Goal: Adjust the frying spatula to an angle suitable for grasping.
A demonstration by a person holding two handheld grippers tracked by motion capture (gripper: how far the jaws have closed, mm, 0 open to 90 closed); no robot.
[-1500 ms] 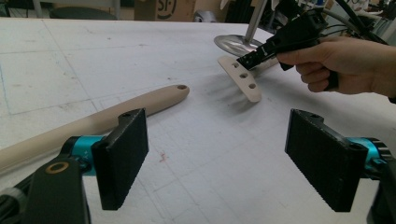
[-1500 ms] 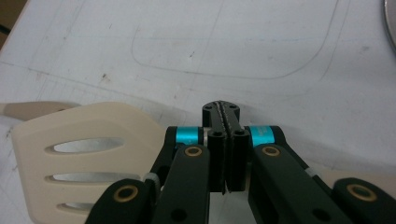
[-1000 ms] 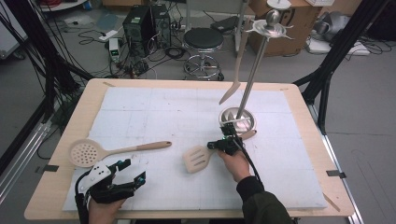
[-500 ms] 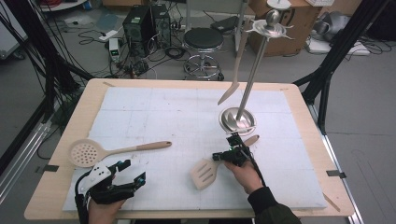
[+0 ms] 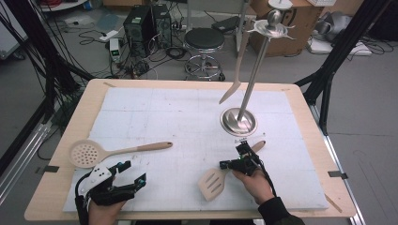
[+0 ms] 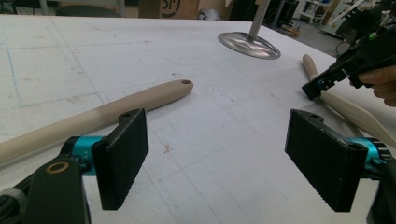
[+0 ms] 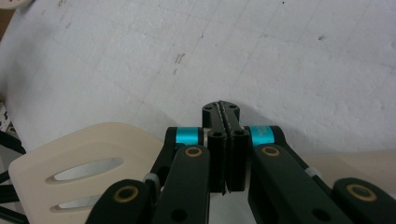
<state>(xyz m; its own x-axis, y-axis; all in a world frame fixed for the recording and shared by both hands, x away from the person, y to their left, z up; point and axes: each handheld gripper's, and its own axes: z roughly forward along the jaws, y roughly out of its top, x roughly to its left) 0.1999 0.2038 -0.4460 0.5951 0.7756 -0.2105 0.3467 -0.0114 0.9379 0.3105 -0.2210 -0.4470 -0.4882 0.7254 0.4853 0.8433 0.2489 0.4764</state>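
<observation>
Two grippers: I have one in each hand at my near edge of the table (image 5: 56,183).
Right gripper (image 5: 233,163): its jaws are pressed flat together in the right gripper view, with nothing visible between the pads — it sits over the slotted turner's handle, and I cannot tell whether it touches it.
Slotted turner (image 5: 213,183): cream-coloured, with a broad flat blade cut by long slots and a slim rounded handle running up and to the right towards the stand; it lies on the white mat (image 5: 155,108), blade nearest me, just left of my right hand (image 5: 253,183).
Left gripper (image 5: 126,176): jaws spread wide, holding nothing, resting low near the front left of the mat.
Skimmer (image 5: 84,153): same cream colour, round perforated head — its handle points right, just beyond my left gripper, and it is untouched.
Stand (image 5: 239,121): a shiny round base with a tall metal pole, beyond my right gripper; a pale utensil (image 5: 237,70) hangs from its top.
</observation>
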